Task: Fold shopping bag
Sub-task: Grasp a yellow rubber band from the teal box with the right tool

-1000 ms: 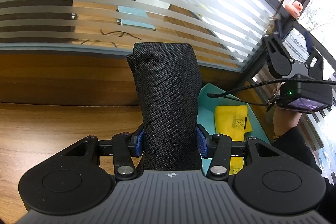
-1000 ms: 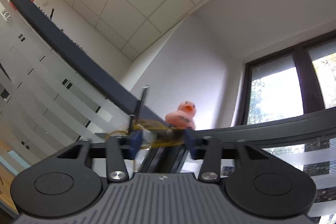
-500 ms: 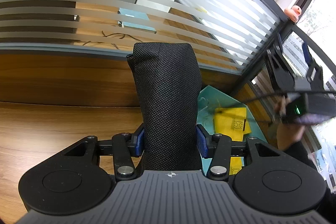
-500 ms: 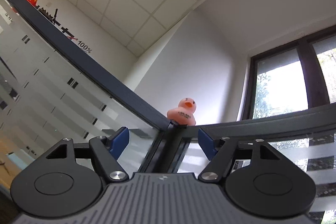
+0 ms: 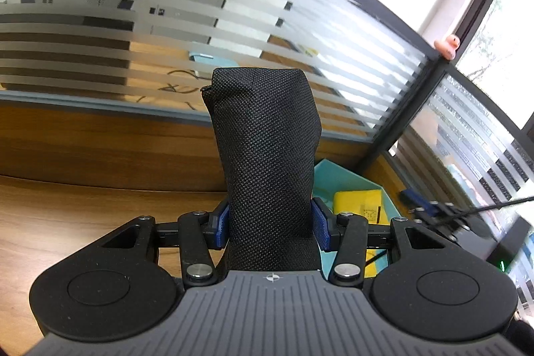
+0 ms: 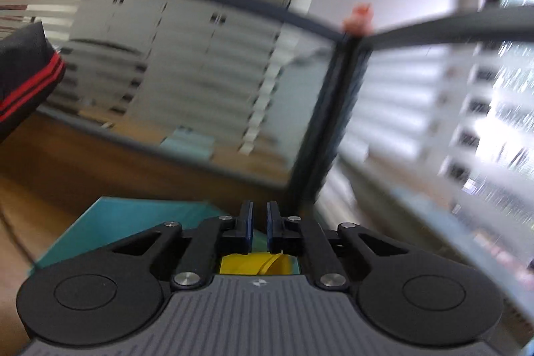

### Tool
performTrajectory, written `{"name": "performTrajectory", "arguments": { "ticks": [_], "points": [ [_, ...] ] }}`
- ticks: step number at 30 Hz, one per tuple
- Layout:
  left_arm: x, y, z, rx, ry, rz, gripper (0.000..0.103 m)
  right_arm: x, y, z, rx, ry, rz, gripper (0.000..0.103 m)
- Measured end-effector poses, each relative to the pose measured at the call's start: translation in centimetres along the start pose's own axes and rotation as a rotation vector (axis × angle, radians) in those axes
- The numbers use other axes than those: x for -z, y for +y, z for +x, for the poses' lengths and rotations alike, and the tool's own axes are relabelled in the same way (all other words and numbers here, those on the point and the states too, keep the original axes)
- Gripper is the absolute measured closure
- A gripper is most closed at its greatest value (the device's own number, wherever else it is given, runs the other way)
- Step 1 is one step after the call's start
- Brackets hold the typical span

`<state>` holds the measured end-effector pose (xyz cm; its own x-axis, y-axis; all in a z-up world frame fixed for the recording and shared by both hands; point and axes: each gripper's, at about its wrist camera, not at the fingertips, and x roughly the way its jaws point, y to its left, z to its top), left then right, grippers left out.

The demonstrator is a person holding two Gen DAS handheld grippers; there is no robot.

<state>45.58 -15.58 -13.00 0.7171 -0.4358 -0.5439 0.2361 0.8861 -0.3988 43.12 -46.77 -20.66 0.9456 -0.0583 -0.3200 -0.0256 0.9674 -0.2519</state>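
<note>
The black woven shopping bag (image 5: 263, 139), rolled into a thick upright bundle, stands up between the blue pads (image 5: 222, 224) of my left gripper (image 5: 270, 222), which is shut on its lower part above the wooden desk (image 5: 83, 206). In the right wrist view my right gripper (image 6: 259, 222) is closing: its pads stand almost together with only a thin slit and nothing between them. It hovers over a teal tray (image 6: 126, 222) holding a yellow folded bag (image 6: 250, 264). That view is blurred by motion. The right gripper also shows as a dark blur (image 5: 444, 219) at the right of the left wrist view.
The teal tray (image 5: 343, 179) with the yellow folded bag (image 5: 358, 202) sits in the desk's corner. Striped glass partitions (image 5: 167, 32) close the desk at the back and right. A pink rubber duck (image 5: 447, 44) sits on the partition top. A black sleeve with red stripes (image 6: 23, 75) shows at left.
The right gripper let go near the duck, swung down from pointing at the ceiling toward the tray, and closed its jaws. The left gripper drifted slightly, still gripping the black bag.
</note>
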Motion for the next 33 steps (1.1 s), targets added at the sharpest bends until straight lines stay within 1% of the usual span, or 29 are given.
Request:
{"name": "performTrajectory", "arguments": {
  "ticks": [1,2,3,4,5,6,7,8,11,12,13,15,17,19,20,21,23,26,30,31,32,33],
  "points": [
    [0.1,0.2,-0.4,0.001,-0.007,-0.005,0.053,-0.1,-0.1,0.5,-0.037,0.044,0.02,0.095],
    [0.2,0.3,-0.7,0.003,-0.013,-0.01,0.053,-0.2,-0.1,1.1,-0.069,0.081,0.041,0.092],
    [0.4,0.5,-1.0,0.004,-0.02,-0.017,0.053,-0.6,-0.4,2.0,-0.111,0.111,0.078,0.091],
    [0.5,0.8,-1.3,0.003,-0.027,-0.025,0.053,-1.2,-1.0,3.5,-0.197,0.167,0.137,0.091],
    [0.6,1.1,-1.6,0.007,-0.031,-0.034,0.053,-1.3,-1.0,4.4,-0.228,0.198,0.154,0.09],
    [0.7,1.3,-1.8,0.01,-0.035,-0.041,0.053,-1.6,-0.8,6.2,-0.29,0.271,0.166,0.09],
    [0.7,1.6,-1.9,0.009,-0.039,-0.045,0.053,-1.4,-0.4,7.4,-0.328,0.325,0.158,0.09],
    [0.8,2.0,-2.1,0.01,-0.044,-0.051,0.053,-1.5,-0.4,8.5,-0.338,0.364,0.151,0.09],
    [1.0,3.0,-2.5,0.007,-0.057,-0.064,0.053,-1.1,0.8,12.6,-0.347,0.549,0.114,0.09],
    [1.1,3.4,-2.6,0.005,-0.061,-0.069,0.053,-0.7,1.3,14.2,-0.328,0.619,0.1,0.09],
    [1.1,3.7,-2.6,0.005,-0.063,-0.075,0.053,-0.6,1.7,14.9,-0.32,0.658,0.082,0.088],
    [1.3,4.7,-2.6,0.003,-0.068,-0.092,0.053,-0.2,2.7,16.6,-0.293,0.741,0.016,0.088],
    [1.5,5.3,-2.6,-0.001,-0.073,-0.096,0.053,-0.3,3.2,17.4,-0.276,0.77,-0.013,0.088],
    [1.7,6.0,-2.4,0.007,-0.072,-0.105,0.053,-0.5,3.8,18.4,-0.233,0.808,-0.051,0.086],
    [1.8,6.3,-2.2,0.011,-0.07,-0.112,0.053,-0.6,3.8,18.7,-0.222,0.814,-0.054,0.077],
    [1.9,6.7,-2.1,0.015,-0.066,-0.119,0.053,-0.6,3.6,19.2,-0.215,0.833,-0.044,0.075],
    [2.1,7.4,-1.9,0.016,-0.063,-0.131,0.053,-0.7,3.2,19.9,-0.232,0.855,0.001,0.07],
    [2.2,8.3,-1.7,0.016,-0.058,-0.149,0.053,-1.1,2.0,21.1,-0.271,0.909,0.092,0.069],
    [2.2,9.2,-1.1,0.015,-0.05,-0.167,0.053,-1.7,2.1,21.5,-0.303,0.935,0.067,0.069],
    [2.2,9.2,-1.0,0.017,-0.05,-0.169,0.053,-1.9,2.1,21.5,-0.31,0.931,0.057,0.075],
    [2.0,9.3,-0.9,0.021,-0.052,-0.17,0.053,-2.0,2.2,21.4,-0.316,0.924,0.047,0.098],
    [1.9,9.3,-0.8,0.021,-0.055,-0.17,0.053,-2.0,2.2,21.1,-0.316,0.911,0.039,0.103]
  ]
}}
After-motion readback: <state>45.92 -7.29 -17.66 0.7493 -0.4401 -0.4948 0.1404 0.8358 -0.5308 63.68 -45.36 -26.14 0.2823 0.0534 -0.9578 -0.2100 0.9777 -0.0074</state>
